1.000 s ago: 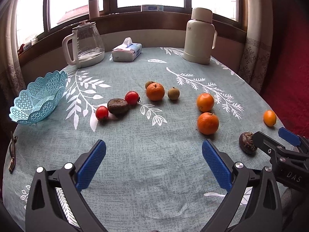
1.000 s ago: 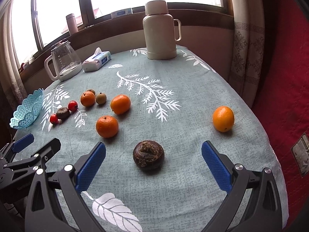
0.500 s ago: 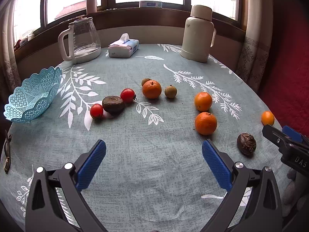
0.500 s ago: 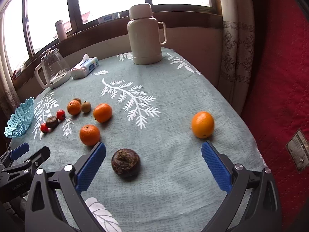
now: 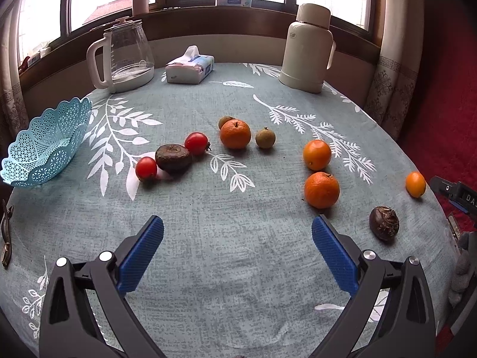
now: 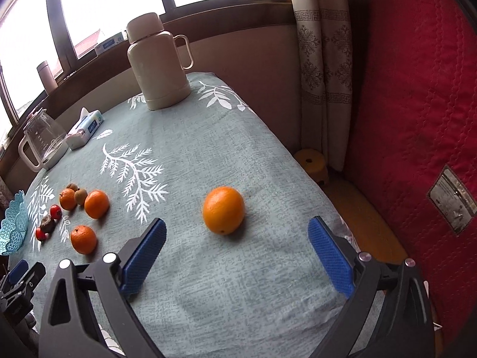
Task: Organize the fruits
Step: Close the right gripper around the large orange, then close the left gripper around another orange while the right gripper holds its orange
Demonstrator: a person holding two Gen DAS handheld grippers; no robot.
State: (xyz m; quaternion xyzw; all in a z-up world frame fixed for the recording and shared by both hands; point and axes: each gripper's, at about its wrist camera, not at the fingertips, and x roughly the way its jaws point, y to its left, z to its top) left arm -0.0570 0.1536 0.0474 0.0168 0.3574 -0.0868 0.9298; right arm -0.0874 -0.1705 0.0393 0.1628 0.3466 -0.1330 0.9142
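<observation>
Table (image 5: 226, 256) bearing fruits (image 5: 235, 134), basket (image 5: 44, 146)

Your right gripper (image 6: 237, 253) has open cloth ahead; only the lone orange (image 6: 223, 209) lies between its spread jaws. Left gripper (image 5: 237, 250): bare counter (image 5: 226, 238) ahead, two oranges (image 5: 321, 189) crowd its right.

Matt woven tablecloth (image 5: 238, 256), perforated plastic basket (image 5: 44, 149), glossy tomatoes (image 5: 196, 143), clear glass kettle (image 5: 125, 53)
</observation>
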